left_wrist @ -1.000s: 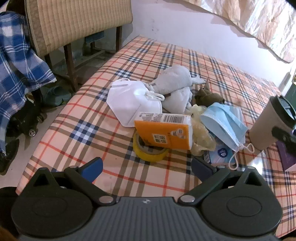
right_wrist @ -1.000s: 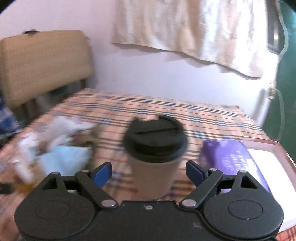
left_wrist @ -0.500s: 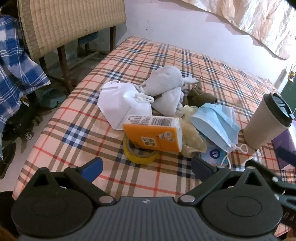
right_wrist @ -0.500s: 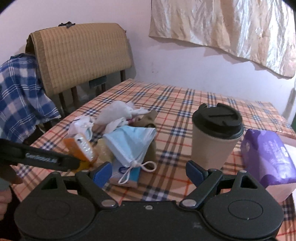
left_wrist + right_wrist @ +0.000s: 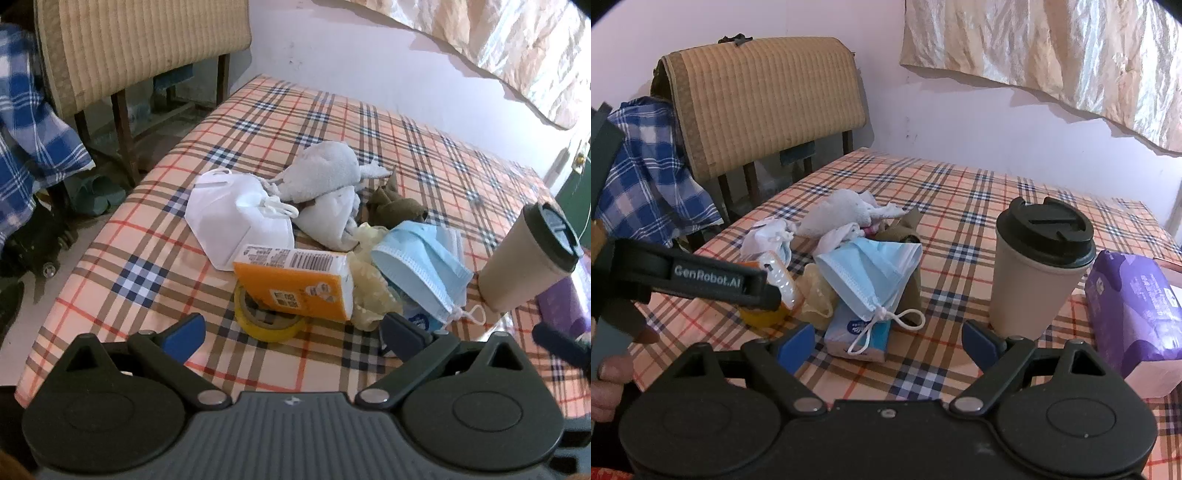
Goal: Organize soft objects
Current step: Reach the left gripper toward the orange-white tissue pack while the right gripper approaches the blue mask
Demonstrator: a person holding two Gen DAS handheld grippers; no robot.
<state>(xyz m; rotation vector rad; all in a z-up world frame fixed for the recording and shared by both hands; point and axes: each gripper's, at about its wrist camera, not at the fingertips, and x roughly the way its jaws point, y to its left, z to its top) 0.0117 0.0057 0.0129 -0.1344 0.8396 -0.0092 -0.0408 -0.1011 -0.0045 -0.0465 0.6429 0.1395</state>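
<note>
A heap lies on the plaid table (image 5: 155, 229): a white cup mask (image 5: 236, 225), white cloths (image 5: 325, 177), an olive cloth (image 5: 395, 206), a blue surgical mask (image 5: 421, 266) over a tissue pack (image 5: 421, 319), a crumpled yellowish glove (image 5: 369, 291), an orange box (image 5: 295, 280) on a yellow tape roll (image 5: 269, 325). My left gripper (image 5: 291, 336) is open and empty, just short of the tape roll. My right gripper (image 5: 886, 343) is open and empty, in front of the blue mask (image 5: 875, 269) and tissue pack (image 5: 857, 332). The left gripper's finger (image 5: 701, 277) crosses the right wrist view.
A beige cup with a black lid (image 5: 1038, 273) stands right of the heap, also in the left wrist view (image 5: 528, 266). A purple soft pack (image 5: 1130, 306) lies at the far right. A woven chair back (image 5: 768, 99) with a blue checked cloth (image 5: 653, 170) stands off the left edge.
The right gripper's view has swung left from the cup to the heap. The left gripper has moved slightly. Both stay open and empty.
</note>
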